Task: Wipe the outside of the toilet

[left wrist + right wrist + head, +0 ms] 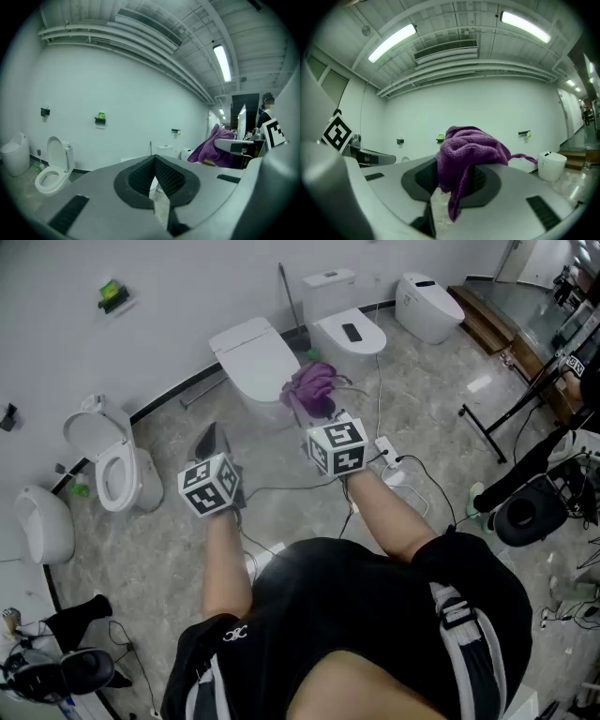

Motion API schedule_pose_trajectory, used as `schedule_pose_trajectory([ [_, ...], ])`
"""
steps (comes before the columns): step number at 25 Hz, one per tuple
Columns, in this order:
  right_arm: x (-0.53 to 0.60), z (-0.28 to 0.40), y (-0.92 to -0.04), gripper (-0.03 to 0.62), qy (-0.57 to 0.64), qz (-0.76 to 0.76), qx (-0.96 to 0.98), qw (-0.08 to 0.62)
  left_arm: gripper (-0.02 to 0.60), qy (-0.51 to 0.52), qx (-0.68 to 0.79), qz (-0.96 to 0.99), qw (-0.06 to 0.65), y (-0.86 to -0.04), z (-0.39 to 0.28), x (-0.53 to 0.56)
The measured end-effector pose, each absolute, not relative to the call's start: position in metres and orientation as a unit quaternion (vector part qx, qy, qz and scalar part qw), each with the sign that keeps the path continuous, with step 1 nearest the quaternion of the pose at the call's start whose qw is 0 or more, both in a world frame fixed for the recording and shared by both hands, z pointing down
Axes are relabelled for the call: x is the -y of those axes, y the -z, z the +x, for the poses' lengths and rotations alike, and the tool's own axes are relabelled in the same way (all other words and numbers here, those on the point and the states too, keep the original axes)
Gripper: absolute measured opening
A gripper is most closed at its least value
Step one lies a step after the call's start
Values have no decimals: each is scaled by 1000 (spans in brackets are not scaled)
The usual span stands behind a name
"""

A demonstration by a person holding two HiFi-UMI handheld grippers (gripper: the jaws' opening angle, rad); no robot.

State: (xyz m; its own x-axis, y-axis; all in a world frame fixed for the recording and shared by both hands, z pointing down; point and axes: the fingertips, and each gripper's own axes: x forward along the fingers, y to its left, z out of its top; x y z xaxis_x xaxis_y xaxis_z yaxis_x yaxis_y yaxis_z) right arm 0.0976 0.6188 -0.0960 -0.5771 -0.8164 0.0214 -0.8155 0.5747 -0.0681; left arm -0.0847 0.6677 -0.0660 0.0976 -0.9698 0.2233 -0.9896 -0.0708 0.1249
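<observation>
A white toilet with its lid down (253, 357) stands against the wall straight ahead. My right gripper (321, 412) is shut on a purple cloth (312, 385), held in the air in front of that toilet. In the right gripper view the cloth (468, 151) bunches over the jaws and hangs down between them. To its left my left gripper (210, 441) is shut with nothing in it, and its dark pads (161, 174) meet at the tip. It points toward the wall and touches nothing.
More toilets line the wall: one with its lid up (108, 460) at left, another (349, 331) and a rounded one (427, 306) at right. Cables and a power strip (386, 448) lie on the floor. A black stand (502, 418) and chair (525, 517) are at right.
</observation>
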Motion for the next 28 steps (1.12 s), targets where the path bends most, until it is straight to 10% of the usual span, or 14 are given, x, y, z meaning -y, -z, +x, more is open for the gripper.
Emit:
schedule_pose_trajectory([
  [28,-618,16,90,104,37,-494,-869,19,-3,-53,627,768,122,57,-157,-647],
])
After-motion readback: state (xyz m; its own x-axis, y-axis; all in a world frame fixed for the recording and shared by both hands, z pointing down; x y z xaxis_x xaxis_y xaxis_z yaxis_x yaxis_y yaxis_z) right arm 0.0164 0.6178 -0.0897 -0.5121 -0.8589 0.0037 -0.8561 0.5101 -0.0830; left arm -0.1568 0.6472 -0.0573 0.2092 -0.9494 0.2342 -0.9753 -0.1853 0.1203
